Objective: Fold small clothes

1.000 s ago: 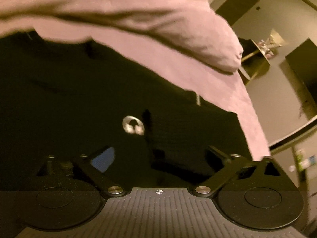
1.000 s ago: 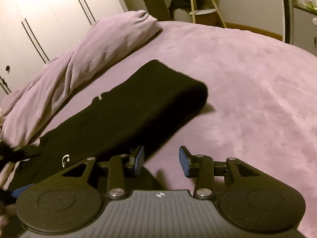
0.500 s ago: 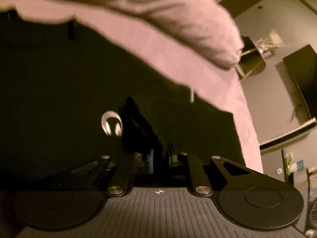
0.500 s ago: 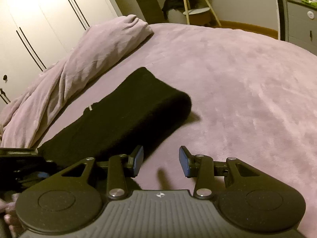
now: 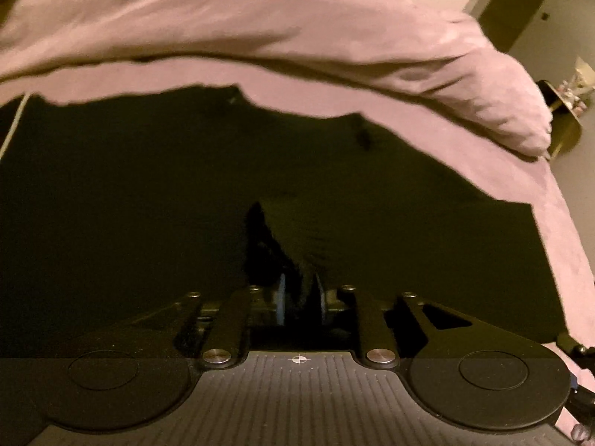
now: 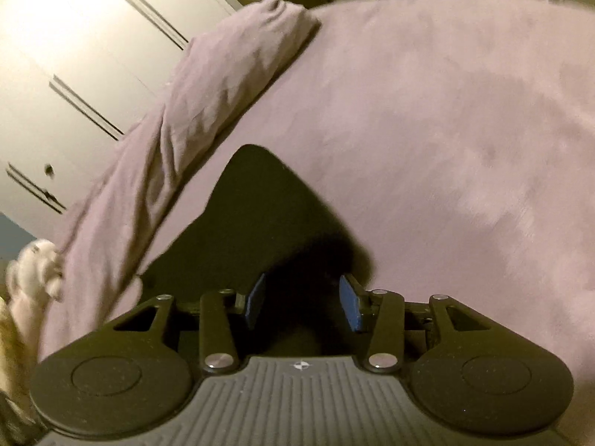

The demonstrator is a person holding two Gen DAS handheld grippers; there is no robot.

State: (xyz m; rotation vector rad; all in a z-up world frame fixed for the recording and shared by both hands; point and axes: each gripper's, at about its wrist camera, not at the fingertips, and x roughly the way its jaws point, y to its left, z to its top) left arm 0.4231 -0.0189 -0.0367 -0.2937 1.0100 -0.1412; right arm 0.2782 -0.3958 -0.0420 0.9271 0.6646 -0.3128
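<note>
A black garment (image 5: 186, 193) lies on the mauve bed cover (image 5: 557, 223) and fills most of the left wrist view. My left gripper (image 5: 300, 297) is shut on a pinched ridge of this black fabric. In the right wrist view the garment's folded end (image 6: 267, 215) lies on the cover (image 6: 465, 130), its near edge between the fingers. My right gripper (image 6: 302, 299) is open, its blue pads either side of the black cloth, not closed on it.
A rumpled mauve duvet (image 5: 297, 29) lies along the far side of the garment, also in the right wrist view (image 6: 208, 85). White wardrobe doors (image 6: 74, 55) stand behind. A small side table (image 5: 565, 126) is beyond the bed's corner. A white fluffy thing (image 6: 29, 278) sits at left.
My left gripper closed from wide open onto a fold of the black garment. My right gripper moved forward and down over the garment's end, which now sits between its open fingers.
</note>
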